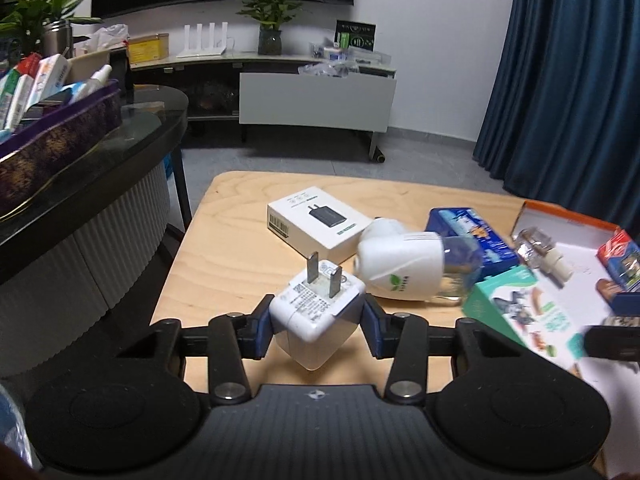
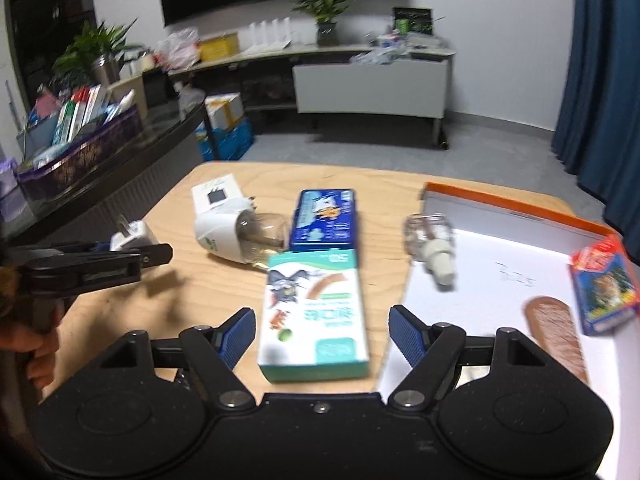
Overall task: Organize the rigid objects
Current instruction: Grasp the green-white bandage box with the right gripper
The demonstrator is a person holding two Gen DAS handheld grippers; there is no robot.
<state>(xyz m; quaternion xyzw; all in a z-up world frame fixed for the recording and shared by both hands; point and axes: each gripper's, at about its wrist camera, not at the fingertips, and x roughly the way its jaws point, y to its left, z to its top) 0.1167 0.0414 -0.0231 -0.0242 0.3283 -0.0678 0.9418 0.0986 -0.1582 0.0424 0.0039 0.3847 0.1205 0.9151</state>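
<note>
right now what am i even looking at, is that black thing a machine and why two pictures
There is no robot here: a person holds a hand-operated gripper in each hand, and each gripper carries a camera looking along its fingers. One picture comes from the left gripper, which is shut on a white plug adapter. The other comes from the right gripper, which is open with a teal box lying between its fingers, not gripped. On the wooden table also lie a white charger box, a white plug-in vaporizer, a blue box and an orange-rimmed white tray.

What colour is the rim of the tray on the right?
Orange; the tray rim shows best in the right wrist view.
</note>
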